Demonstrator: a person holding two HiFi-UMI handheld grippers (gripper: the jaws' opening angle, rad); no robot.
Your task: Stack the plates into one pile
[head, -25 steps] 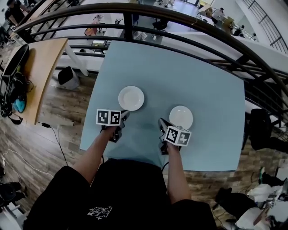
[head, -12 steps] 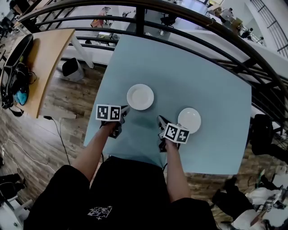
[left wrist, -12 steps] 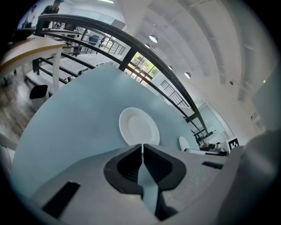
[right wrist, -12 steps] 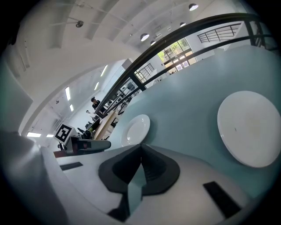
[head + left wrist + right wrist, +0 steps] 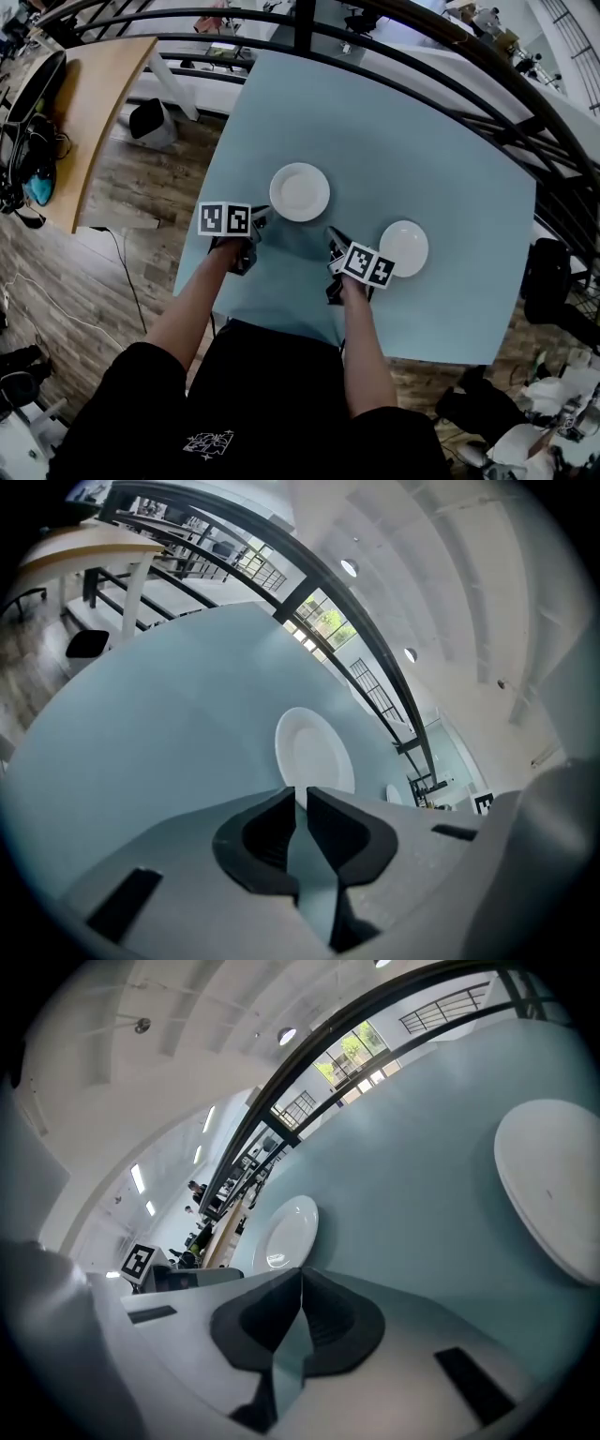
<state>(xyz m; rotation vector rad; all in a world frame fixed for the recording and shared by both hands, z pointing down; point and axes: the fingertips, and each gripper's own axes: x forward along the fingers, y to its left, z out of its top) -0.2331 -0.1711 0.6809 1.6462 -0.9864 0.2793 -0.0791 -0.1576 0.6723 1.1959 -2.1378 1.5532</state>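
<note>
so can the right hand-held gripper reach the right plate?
Probably yes: right plate lies just beside the right hand-held gripper, only bare table between. Jaws are shut, so they'd need opening.

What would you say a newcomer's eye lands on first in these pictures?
Two white plates lie apart on a pale blue table: the left plate near its middle, the right plate closer to the person. Just short of them are the left gripper and right gripper, both empty.
</note>
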